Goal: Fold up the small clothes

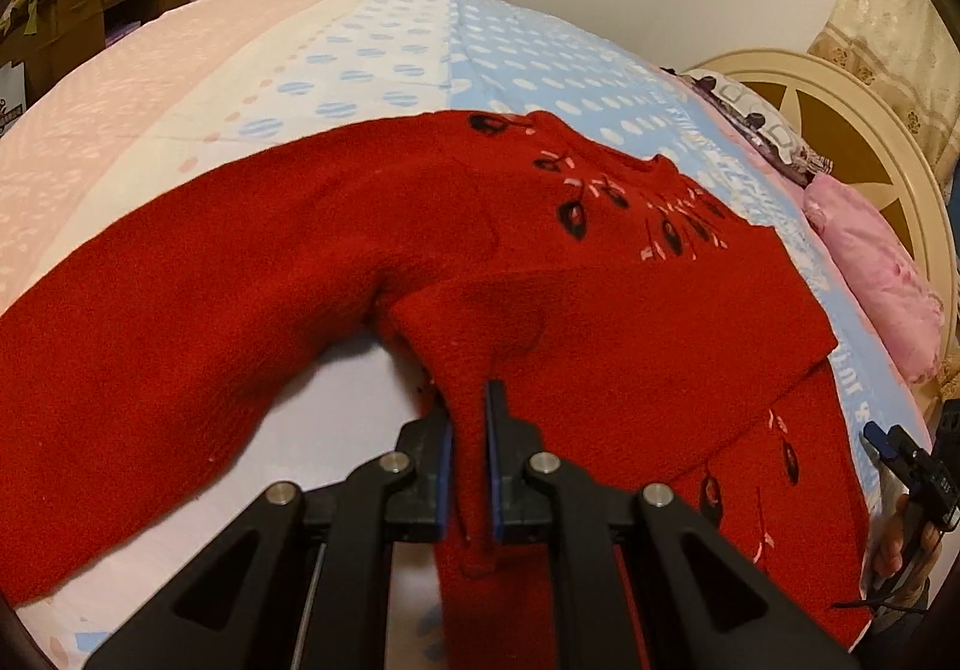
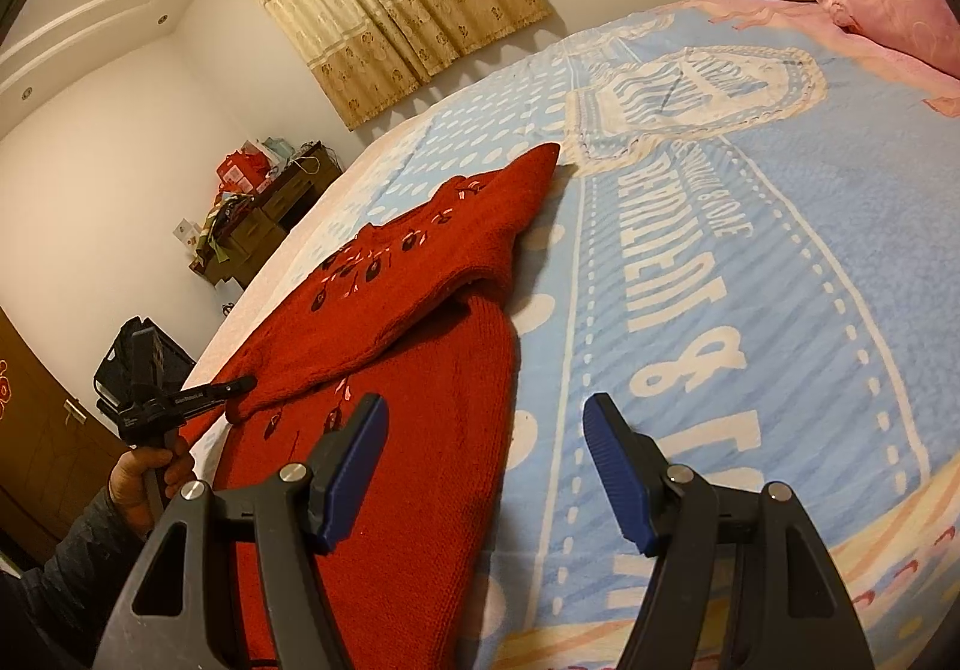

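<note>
Lying spread across a bed [image 2: 750,262] with a blue and white printed cover, a red knitted sweater [image 1: 240,280] with dark embroidered flowers has one sleeve folded over its body. The left claw [image 1: 469,430] is clenched on a pinch of that red sleeve fabric near the bed's edge. The right claw [image 2: 483,430] hangs released over the cover just beside the sweater, its blue pads apart, gripping nothing.

The red sweater [image 1: 300,274] runs off the left frame edge; blanket lettering [image 2: 678,262] is partly cropped.
</note>
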